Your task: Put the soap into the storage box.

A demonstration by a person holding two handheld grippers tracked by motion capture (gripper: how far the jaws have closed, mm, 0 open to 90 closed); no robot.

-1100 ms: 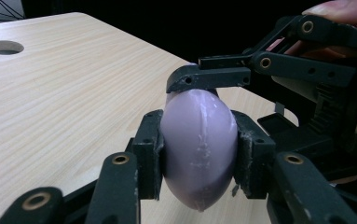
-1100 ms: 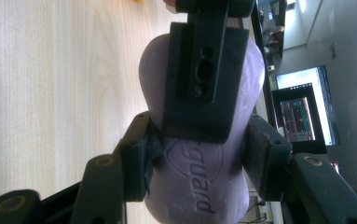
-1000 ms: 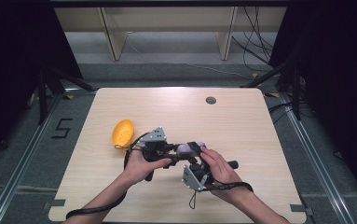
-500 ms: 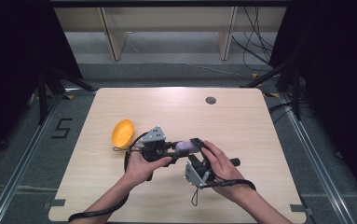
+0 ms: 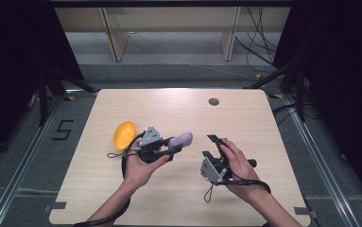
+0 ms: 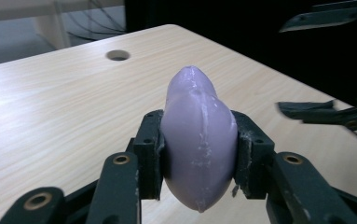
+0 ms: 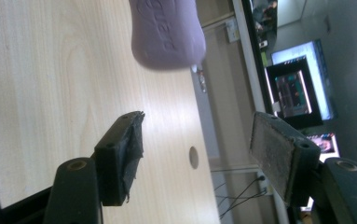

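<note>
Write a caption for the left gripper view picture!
The left claw squeezes a purple soap above the wooden table.

A pale wooden table [image 5: 178,109] with a round hole [image 5: 213,101] near its far edge stands on grey floor [image 5: 22,156] — a "5" [image 5: 62,129] marked left of it. Beyond the table, a light wooden shelf frame [image 5: 169,28], loose cables [image 5: 259,47] to its right, dark curtains [image 5: 13,42] either side.

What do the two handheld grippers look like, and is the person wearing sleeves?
Both the left gripper and the right gripper have black jaws with brass-coloured pivot pins, a grey three-cornered plate on top and a thin black trailing cable. The forearms are bare, no sleeves.
</note>
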